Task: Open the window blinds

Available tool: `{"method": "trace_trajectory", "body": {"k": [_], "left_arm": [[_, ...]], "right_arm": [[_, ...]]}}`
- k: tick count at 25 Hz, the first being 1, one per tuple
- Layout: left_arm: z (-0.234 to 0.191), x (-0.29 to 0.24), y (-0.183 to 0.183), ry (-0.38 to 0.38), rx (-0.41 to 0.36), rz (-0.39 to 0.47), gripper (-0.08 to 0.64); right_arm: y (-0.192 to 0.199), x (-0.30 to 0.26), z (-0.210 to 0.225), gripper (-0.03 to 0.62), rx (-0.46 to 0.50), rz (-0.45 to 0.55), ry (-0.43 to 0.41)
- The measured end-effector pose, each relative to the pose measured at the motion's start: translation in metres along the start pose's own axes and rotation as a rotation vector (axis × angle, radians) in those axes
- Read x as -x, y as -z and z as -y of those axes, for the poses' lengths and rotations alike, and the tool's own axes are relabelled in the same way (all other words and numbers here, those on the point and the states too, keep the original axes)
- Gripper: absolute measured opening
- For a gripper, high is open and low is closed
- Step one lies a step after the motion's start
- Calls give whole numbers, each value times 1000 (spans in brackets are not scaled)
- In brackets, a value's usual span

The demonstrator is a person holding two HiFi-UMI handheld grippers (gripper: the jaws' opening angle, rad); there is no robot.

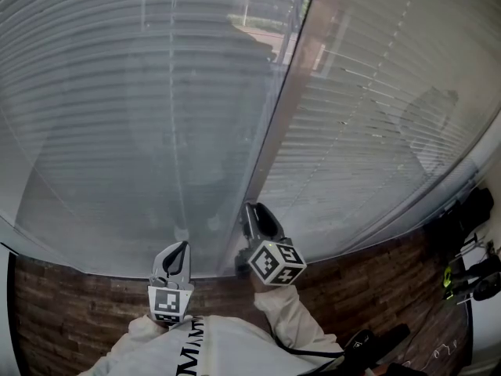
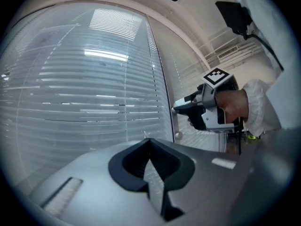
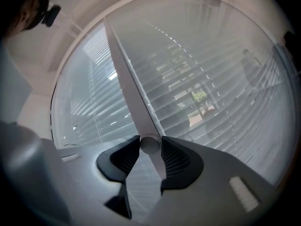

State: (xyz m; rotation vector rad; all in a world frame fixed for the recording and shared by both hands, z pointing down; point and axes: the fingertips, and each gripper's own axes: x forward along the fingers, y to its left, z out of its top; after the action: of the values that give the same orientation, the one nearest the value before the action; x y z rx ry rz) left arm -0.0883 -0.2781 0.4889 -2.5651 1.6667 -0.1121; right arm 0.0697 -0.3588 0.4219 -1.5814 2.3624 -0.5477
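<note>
Two panes of white slatted blinds meet at a pale upright mullion: the left blinds and the right blinds. My right gripper points level at the mullion's foot. In the right gripper view a small round grey knob on the mullion sits between the pads of the right gripper, and both pads touch it. My left gripper is held in front of the left blinds, shut with nothing in it. The left gripper view shows the right gripper and a hand at the mullion.
A thin cord runs down the left blinds. Through the right blinds' slats greenery shows outside. A wood-pattern floor lies below the windows. Black stands and gear crowd the floor at the far right.
</note>
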Motion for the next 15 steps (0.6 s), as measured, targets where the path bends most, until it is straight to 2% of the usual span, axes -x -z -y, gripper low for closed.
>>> {"method": "trace_trajectory", "body": {"k": [7,11,15], "left_arm": [[2,0,1,7,-1,-2,0],[4,-1,1,12,0,-3,0],[3,-2,1,12,3,-3,0]], "right_arm": [[0,0,-10,130,414,-36,21],[0,-1,-12,131,602,-62,14],[7,-2,-19,132,880,-107,22]]}}
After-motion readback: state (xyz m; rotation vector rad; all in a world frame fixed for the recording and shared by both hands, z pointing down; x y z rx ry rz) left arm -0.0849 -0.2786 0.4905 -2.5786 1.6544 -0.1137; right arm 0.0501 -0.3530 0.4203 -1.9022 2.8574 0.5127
